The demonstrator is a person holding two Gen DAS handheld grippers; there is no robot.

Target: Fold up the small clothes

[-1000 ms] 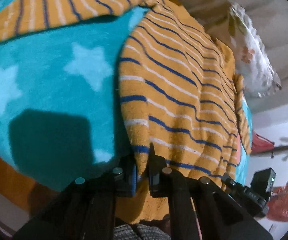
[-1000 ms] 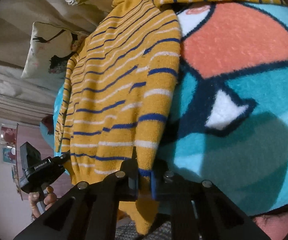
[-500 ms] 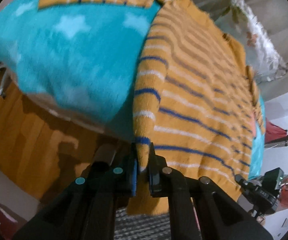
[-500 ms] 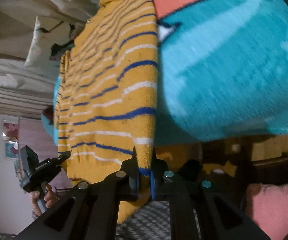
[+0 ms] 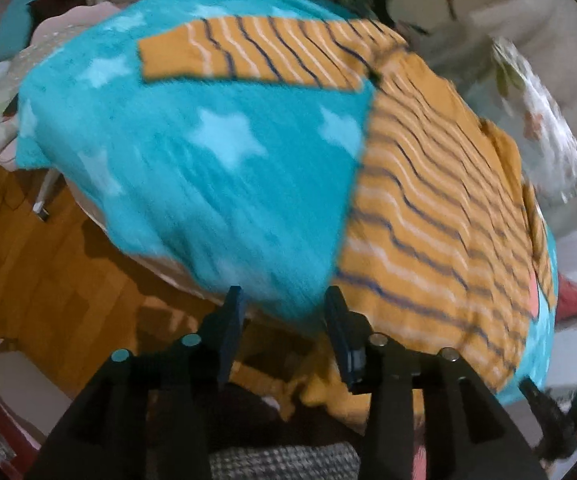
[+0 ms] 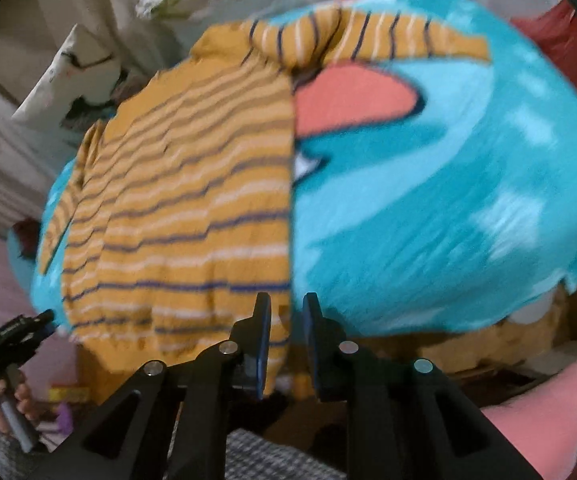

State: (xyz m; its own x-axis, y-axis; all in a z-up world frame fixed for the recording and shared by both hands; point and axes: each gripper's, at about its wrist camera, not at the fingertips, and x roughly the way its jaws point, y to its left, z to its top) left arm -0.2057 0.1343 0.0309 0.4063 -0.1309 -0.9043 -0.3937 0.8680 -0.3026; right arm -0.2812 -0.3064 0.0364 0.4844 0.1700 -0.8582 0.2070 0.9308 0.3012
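Both views are motion-blurred, so fine detail is soft.

Left gripper: jaws opening, moderately wide gap, nothing clamped. Between them is only the hanging edge of the teal star blanket and the wooden floor below. The striped sweater sits to the right of that gap; its lower left hem corner is just beside the right jaw, and whether it touches the pad I cannot tell. The pads do not press on it.

Right gripper: jaws opening, narrow gap. The sweater's lower right hem edge hangs between and behind the pads. The cloth looks loose there rather than pinched, though the blur makes contact hard to call.

Sweater position: mustard with navy and white stripes, lying flat on the blanket over the bed, body spread, hem end draped toward both grippers at the near bed edge. One sleeve lies stretched out sideways across the blanket at the far end in the left wrist view; the other sleeve likewise in the right wrist view, above the blanket's orange patch.

Left gripper shows at the lower left of the right wrist view, held by a hand. Patterned pillows lie beyond the sweater.
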